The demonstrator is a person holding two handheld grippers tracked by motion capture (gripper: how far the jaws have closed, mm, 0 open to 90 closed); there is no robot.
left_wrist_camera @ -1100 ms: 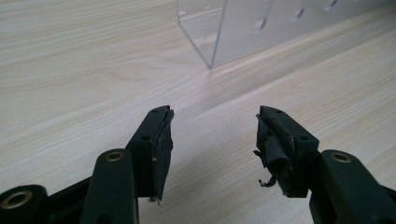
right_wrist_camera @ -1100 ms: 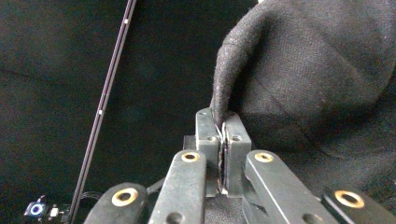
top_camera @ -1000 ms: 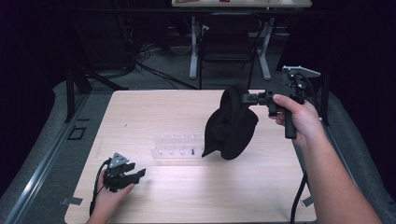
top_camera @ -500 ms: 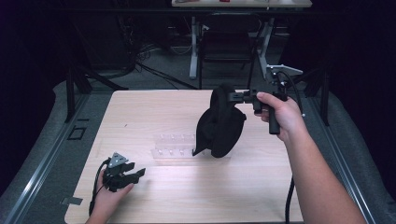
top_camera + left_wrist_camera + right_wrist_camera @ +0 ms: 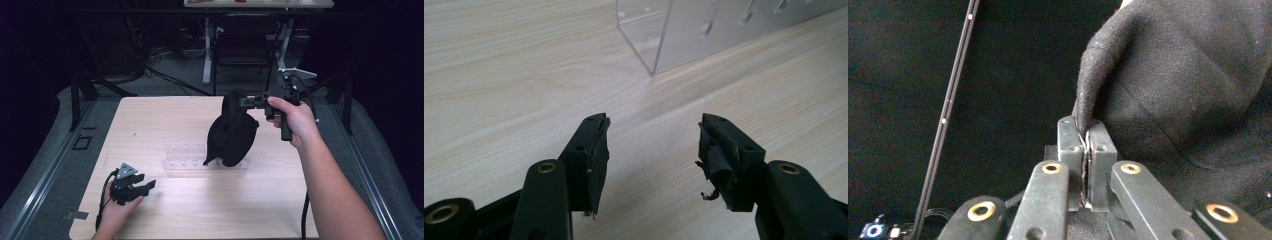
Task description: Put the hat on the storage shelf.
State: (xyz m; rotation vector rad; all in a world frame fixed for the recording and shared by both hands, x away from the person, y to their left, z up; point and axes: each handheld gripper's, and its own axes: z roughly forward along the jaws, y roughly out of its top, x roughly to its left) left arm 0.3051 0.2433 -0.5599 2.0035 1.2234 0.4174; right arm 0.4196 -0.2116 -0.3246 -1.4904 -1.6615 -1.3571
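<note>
Right gripper (image 5: 243, 102) pinches black cloth (image 5: 231, 131) edge above clear rack (image 5: 186, 162).

One black cloth (image 5: 231, 131); one clear rack (image 5: 186, 161)

- A pale wooden table (image 5: 165, 120) carries everything.
- A clear plastic rack (image 5: 186, 160) lies near its middle.
- The left gripper (image 5: 146, 186), jaws apart, rests on the near left part, well apart from the rack.
</note>
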